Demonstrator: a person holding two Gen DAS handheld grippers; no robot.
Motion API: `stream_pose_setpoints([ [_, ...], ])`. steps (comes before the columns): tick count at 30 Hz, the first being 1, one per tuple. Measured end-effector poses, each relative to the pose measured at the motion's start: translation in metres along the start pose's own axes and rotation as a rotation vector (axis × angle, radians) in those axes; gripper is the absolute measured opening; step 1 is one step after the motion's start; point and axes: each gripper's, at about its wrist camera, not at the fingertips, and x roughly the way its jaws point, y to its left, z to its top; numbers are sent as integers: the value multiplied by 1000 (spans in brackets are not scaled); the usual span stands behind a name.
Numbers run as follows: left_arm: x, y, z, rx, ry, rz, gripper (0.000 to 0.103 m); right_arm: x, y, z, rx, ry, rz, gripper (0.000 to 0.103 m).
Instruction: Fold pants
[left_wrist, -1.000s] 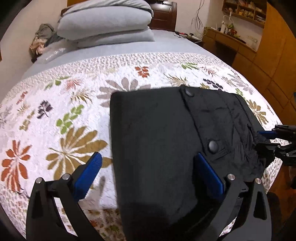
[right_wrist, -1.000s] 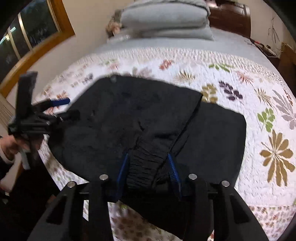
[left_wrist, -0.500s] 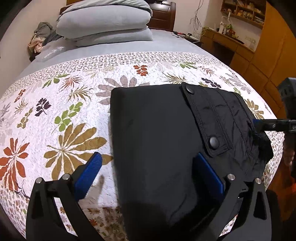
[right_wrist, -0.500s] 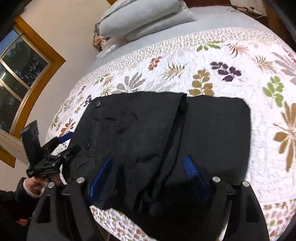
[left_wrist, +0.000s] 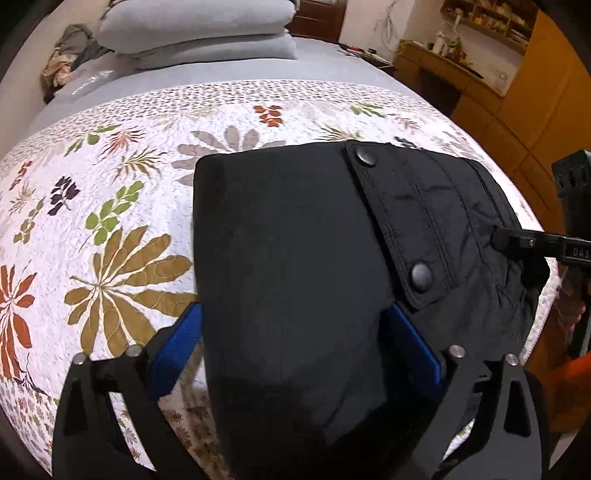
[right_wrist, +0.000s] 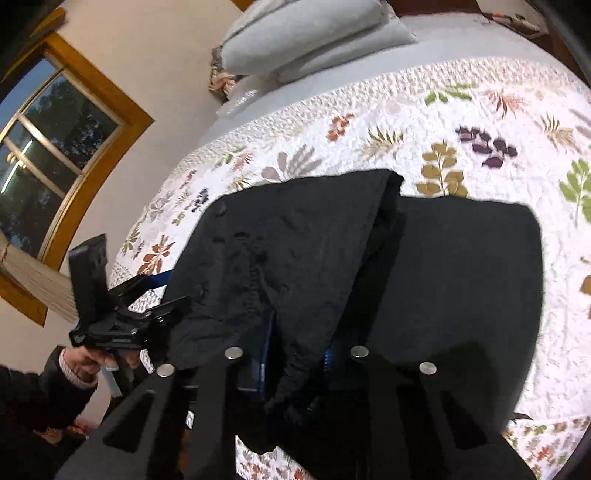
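Your left gripper (left_wrist: 293, 343) has closed on the near edge of the black pants (left_wrist: 295, 258), which lie partly folded on the flowered quilt (left_wrist: 110, 221) of the bed; that hold seems meant to steady or lift the fold. Your right gripper (right_wrist: 295, 350) pinches a bunched edge of the same pants, probably to carry it over. No containers are in sight.

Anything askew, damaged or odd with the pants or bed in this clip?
Nothing damaged or spilled. The black pants lie folded on the floral quilt, but unevenly: in the right wrist view the upper layer sits slanted, its edges not lined up with the layer beneath. A heap of clothes lies beside the pillows.
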Motion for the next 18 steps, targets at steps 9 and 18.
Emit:
stream_pose_setpoints([
  [9,-1,-14,8,41,24,-84,69,-40,-10,-8,-14,-42,-91,20],
  [18,2,3,2,-61,103,-60,97,-48,12,-2,-83,-59,-82,20],
])
